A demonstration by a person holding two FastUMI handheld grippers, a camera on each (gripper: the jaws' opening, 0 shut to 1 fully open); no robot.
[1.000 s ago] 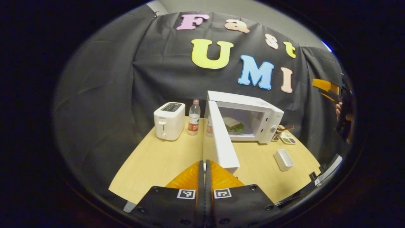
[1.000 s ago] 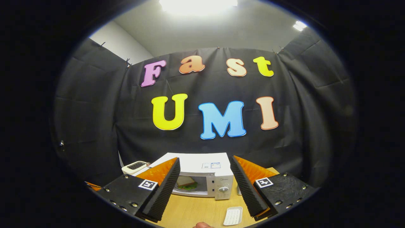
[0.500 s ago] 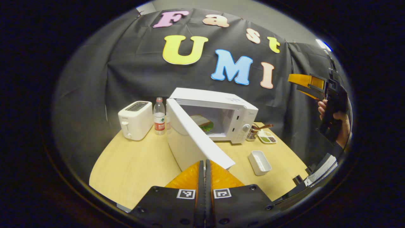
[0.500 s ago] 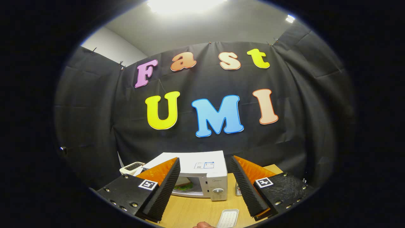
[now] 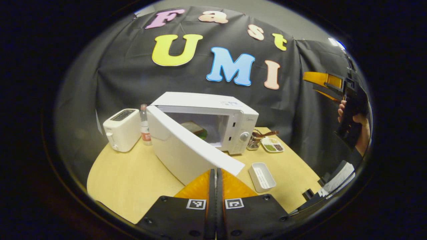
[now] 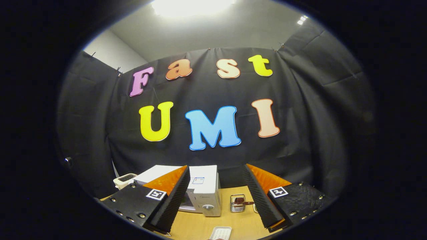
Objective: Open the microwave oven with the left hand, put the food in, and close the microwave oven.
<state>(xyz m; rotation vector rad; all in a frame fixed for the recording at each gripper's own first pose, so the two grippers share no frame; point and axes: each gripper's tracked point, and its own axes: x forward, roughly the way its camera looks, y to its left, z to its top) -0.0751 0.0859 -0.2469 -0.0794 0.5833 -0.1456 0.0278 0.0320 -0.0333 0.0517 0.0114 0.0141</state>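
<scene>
The white microwave [image 5: 233, 115] stands at the back of the wooden table [image 5: 126, 180], its door [image 5: 181, 146] about half open. A sandwich on a plate [image 5: 196, 129] lies inside. My left gripper [image 5: 213, 175] is shut with nothing between its fingers, its tips close against the outer face of the door near the free edge. My right gripper [image 5: 311, 82] is held high at the right by a hand [image 5: 355, 118]. In the right gripper view the right gripper [image 6: 217, 196] is open and holds nothing, well above the microwave [image 6: 205, 188].
A white toaster [image 5: 121, 130] and a water bottle [image 5: 144, 125] stand left of the microwave. To its right are a wire holder [image 5: 255, 141], a small divided dish [image 5: 273, 145] and a white rectangular tray [image 5: 262, 172]. The table's front edge curves.
The microwave door has swung from wide open to about half open, with my shut left gripper following behind it. The right gripper's view has turned to the right.
</scene>
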